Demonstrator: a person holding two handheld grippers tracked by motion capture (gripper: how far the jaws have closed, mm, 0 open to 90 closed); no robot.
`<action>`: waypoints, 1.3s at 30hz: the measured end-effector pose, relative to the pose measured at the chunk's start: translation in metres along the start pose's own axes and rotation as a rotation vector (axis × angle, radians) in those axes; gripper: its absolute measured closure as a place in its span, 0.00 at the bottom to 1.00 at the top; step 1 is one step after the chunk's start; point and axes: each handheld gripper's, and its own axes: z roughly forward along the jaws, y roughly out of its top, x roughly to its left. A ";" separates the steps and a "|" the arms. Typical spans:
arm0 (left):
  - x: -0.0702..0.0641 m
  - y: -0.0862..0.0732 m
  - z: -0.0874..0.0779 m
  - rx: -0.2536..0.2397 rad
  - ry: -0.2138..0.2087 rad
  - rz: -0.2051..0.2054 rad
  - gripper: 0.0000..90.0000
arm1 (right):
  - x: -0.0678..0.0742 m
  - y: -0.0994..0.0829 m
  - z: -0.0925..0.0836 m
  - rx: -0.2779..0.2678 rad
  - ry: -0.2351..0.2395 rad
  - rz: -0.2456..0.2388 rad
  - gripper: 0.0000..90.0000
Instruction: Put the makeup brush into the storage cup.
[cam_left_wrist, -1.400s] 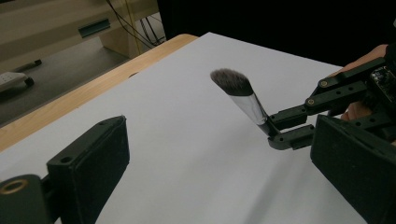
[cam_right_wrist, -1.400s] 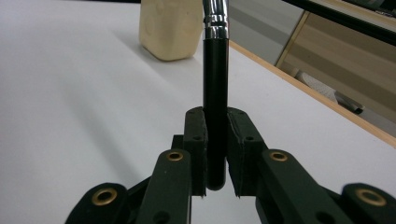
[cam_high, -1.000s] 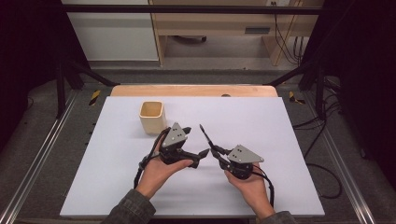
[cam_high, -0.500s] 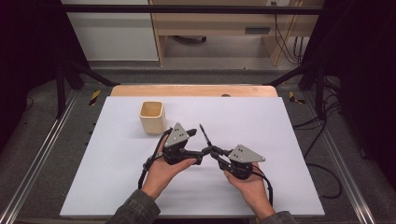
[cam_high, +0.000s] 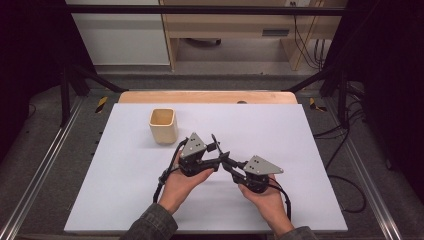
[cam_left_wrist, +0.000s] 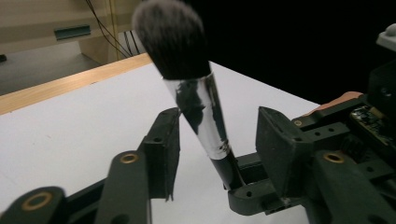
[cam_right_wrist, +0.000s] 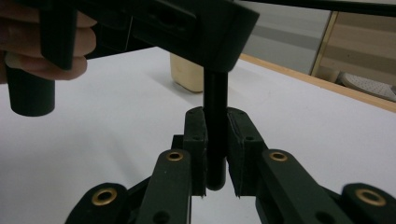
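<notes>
Dark walls close round the work space, with a pale wooden bench at the back and black cables hanging beside it. Below that lies the white table top (cam_high: 300, 150), edged at the far side by a strip of light wood (cam_high: 205, 96) — the biggest thing in the high view and the landmark for all the rest.

On the table top, toward its far left part, stands a small cream cup (cam_high: 163, 125), upright and open at the top. Nearer the person than the cup, about the middle of the table top, two hands come in from the near edge, each bearing a black tool with a grey three-cornered plate.

The right gripper (cam_high: 231, 164) points toward the left one, and its jaws are pressed together on the black handle of a makeup brush (cam_right_wrist: 215, 135); in the right gripper view the pads clamp the handle from both sides, its butt end sticking down between them.

The left gripper (cam_high: 216, 150) meets the brush from the cup's side. Its jaws have just been closing, and in the left gripper view the brush (cam_left_wrist: 196, 102) stands tilted between them — dark bristle head uppermost, shiny silver ferrule below. The jaw on the left lies against or just beside the ferrule; the other stands clearly apart from it.
</notes>
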 end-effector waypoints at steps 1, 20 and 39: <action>0.000 0.000 0.000 0.000 0.000 0.000 0.60 | 0.000 0.000 0.000 0.000 0.000 0.000 0.88; -0.001 -0.008 0.001 -0.013 -0.033 -0.028 0.85 | 0.000 -0.001 0.002 0.011 0.014 0.008 0.88; 0.002 -0.005 -0.006 -0.006 0.041 0.043 0.86 | 0.001 0.000 0.008 0.089 -0.051 0.006 0.32</action>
